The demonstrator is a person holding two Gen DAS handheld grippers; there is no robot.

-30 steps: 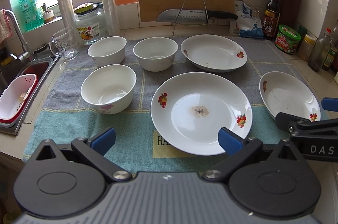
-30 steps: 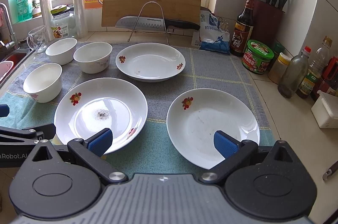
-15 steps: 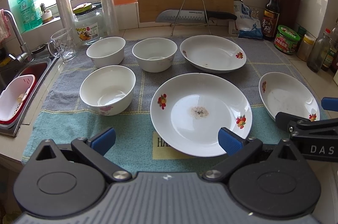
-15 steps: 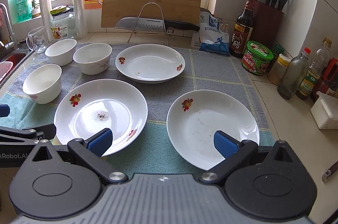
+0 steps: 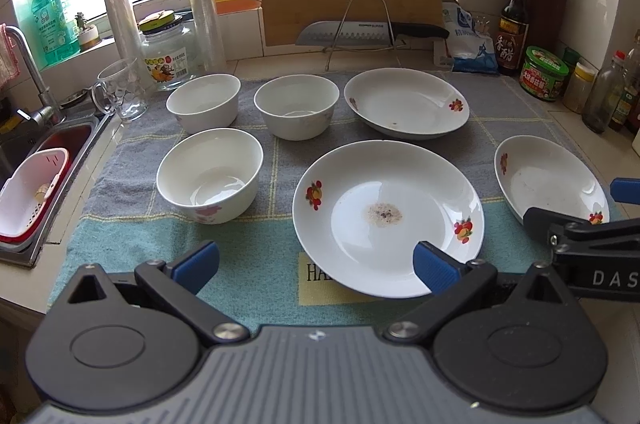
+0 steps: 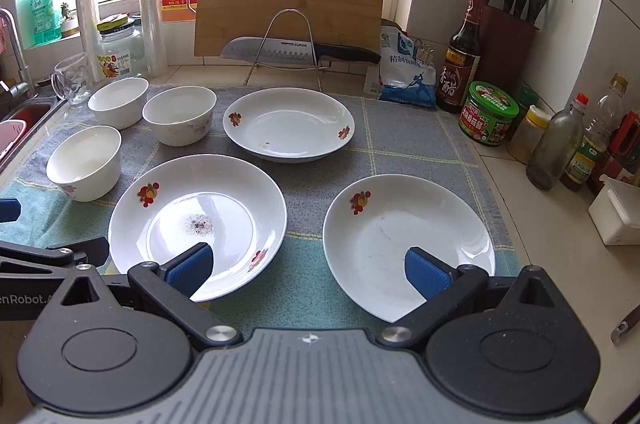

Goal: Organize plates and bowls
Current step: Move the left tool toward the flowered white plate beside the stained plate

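**Kitchen worktop, six dishes spread out, both tools released and waiting**

Kitchen worktop [image 6: 532, 224] under a window carries a checked towel [image 5: 280, 264] on which every dish sits apart from the others, none stacked. Three bowls cluster on the sink side: the near bowl [image 5: 210, 174], the far-left bowl [image 5: 203, 99] and the middle bowl [image 5: 297, 111]. Three shallow flowered plates fill the rest: the far plate [image 6: 289, 122] by the knife rack [image 6: 288, 44], the speckled plate [image 6: 198, 220] in the middle, and the right plate [image 6: 408, 244] nearest the condiment jars.

The left tool [image 5: 316, 262] hangs low at the towel's front edge, jaws spread wide and holding nothing; the speckled plate lies straight ahead and slightly right, its near rim just beyond the right-hand fingertip. The right tool [image 6: 308, 268] is likewise spread and empty, straddling the gap between the speckled plate and the right plate, with the right plate's near rim close to its right fingertip.

Judging by this layout, the right plate belongs to the right tool and the bowls to the left; the speckled plate is reachable by either. Being round, the plates offer no preferred axis, so a grasp would likely pinch the near rim.
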